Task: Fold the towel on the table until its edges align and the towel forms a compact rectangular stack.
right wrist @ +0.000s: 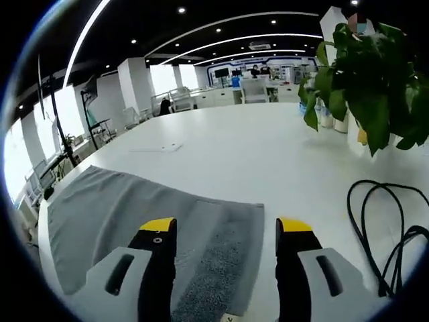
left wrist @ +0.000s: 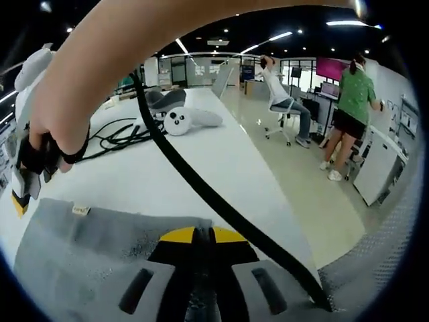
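A grey towel point(left wrist: 87, 258) lies flat on the white table point(left wrist: 201, 157), with a small label point(left wrist: 81, 210) at its far edge. My left gripper point(left wrist: 204, 235) sits at that far edge, its yellow-tipped jaws pressed together on the towel's rim. At the far left of the left gripper view, a hand holds my right gripper point(left wrist: 27, 178) beside the towel's left edge. In the right gripper view the towel point(right wrist: 134, 208) spreads out to the left. My right gripper point(right wrist: 226, 228) stands open above its near corner, with nothing between the jaws.
A black cable point(left wrist: 201, 188) runs from the hand across the table to the lower right. A panda plush point(left wrist: 179, 121) and coiled cables lie further back. A potted plant point(right wrist: 375, 74) and black cable loops point(right wrist: 389, 228) are on the right. Two people point(left wrist: 352, 100) are beyond the table's edge.
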### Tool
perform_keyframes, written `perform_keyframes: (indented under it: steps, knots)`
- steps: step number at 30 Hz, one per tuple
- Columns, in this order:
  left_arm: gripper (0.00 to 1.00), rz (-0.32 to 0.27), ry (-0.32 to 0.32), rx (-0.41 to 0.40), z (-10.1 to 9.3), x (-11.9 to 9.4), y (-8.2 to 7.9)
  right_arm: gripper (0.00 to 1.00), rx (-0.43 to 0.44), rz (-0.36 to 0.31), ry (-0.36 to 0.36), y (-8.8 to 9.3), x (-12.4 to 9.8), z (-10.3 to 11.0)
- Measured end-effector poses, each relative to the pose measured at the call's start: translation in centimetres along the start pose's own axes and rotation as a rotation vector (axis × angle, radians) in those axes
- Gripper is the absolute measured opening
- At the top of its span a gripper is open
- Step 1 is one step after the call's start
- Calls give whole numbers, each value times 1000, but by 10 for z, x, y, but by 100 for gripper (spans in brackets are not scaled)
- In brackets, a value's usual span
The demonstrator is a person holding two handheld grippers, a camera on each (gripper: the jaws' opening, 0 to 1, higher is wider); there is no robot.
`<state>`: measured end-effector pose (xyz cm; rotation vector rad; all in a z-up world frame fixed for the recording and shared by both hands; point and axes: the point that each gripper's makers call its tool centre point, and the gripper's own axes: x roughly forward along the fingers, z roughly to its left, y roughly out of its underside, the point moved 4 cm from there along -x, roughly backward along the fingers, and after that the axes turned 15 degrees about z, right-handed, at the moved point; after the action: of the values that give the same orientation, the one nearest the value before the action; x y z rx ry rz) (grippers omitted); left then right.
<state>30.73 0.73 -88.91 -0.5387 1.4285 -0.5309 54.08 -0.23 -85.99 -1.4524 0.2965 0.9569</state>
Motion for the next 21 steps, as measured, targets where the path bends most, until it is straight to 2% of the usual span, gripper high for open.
perform_keyframes:
  steps: [1,3,10,15,18,21]
  knots:
    - [6,2,-20,41,-1,0,-1,60,-1,4,1,1,2,1]
    - [6,7,-15,51,-1,0,-1,59,-21,20,4,3,4,2]
    - [5,15,-18,19,-1,-1,0,56,-45,58,41,7,17,-4]
    - [5,11,9,49,1,0,0,53,-46,67,46,3,25,-4]
    - [5,12,9,52,1,0,0,48,-17,48,70,-3,28,-7]
    - [5,15,7,47,0,-1,0,40,-24,48,99,-5,30,-12]
